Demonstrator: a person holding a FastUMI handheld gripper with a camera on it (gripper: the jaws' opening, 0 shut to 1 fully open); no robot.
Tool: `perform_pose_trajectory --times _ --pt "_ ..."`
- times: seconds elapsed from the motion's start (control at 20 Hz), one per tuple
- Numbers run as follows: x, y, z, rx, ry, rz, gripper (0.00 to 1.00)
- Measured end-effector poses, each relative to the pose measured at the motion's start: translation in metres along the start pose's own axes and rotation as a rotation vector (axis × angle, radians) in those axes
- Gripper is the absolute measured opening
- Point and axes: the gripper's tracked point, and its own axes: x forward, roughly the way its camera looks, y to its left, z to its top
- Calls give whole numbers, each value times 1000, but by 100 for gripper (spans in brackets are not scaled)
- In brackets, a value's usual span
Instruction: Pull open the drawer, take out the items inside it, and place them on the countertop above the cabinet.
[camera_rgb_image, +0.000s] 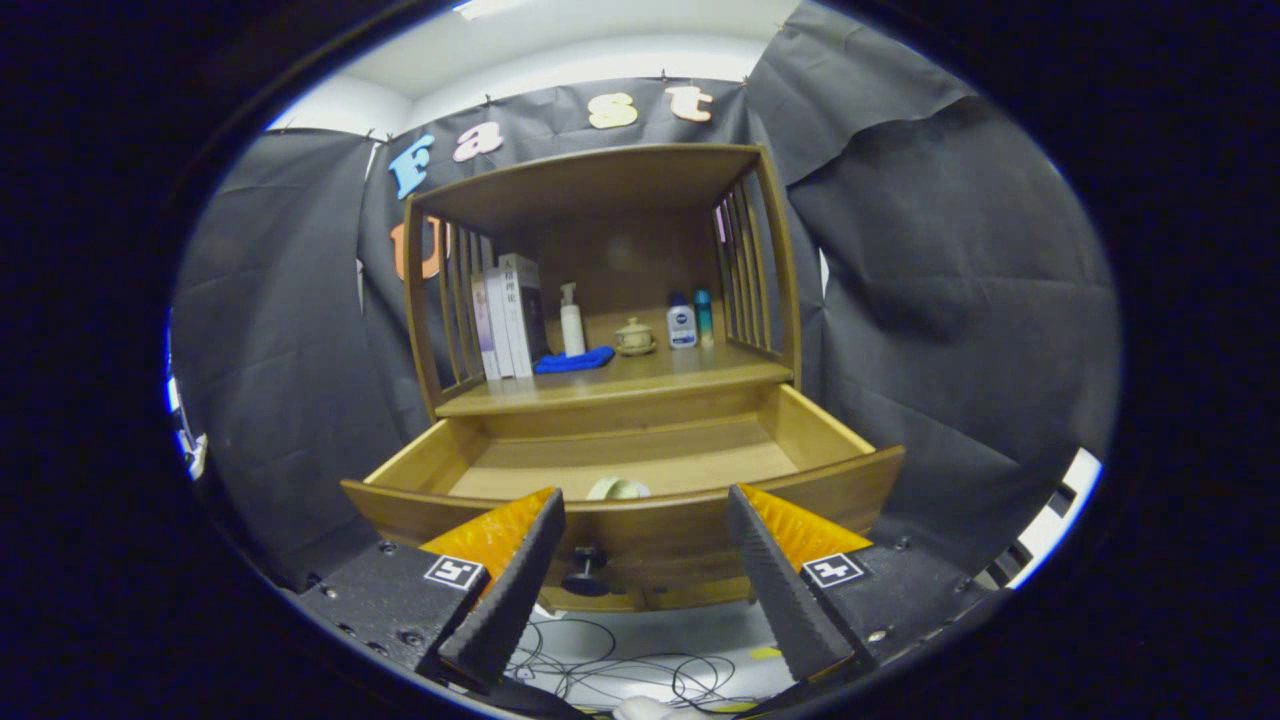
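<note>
In front of the tongs: a wooden cabinet stands against the black cloth wall, its drawer pulled out toward the camera.
Tongs: spread wide, pinching nothing; both fingertips sit against the drawer's front panel, apart from each other.
Knob: dark and round, on the drawer front, between the fingers and nearer the left one.
Drawer: light wood inside, darker curved front rim; the floor is mostly bare.
Item in drawer: pale, rounded, just behind the front rim, between the fingertips; mostly hidden by the rim, so I cannot tell what it is.
Table: the cabinet's flat top above the drawer, under a slatted shelf frame.
On the table, left to right: upright books; a white spray bottle with a blue cloth lying at its foot; a small lidded cup; a white bottle; a teal bottle just beside it.
Floor: tangled thin cables below the drawer.
</note>
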Motion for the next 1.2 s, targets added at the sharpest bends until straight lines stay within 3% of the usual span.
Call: perform_pose_trajectory --times 0.25,0.55,0.75,0.95,1.2 --pt "8 9 61 6 -41 23 100" --pt "49 31 132 8 -40 40 100" --pt "92 47 150 15 57 29 100" --pt "146 62 124 -5 225 12 100" --pt "193 68 49 -21 512 -28 100"
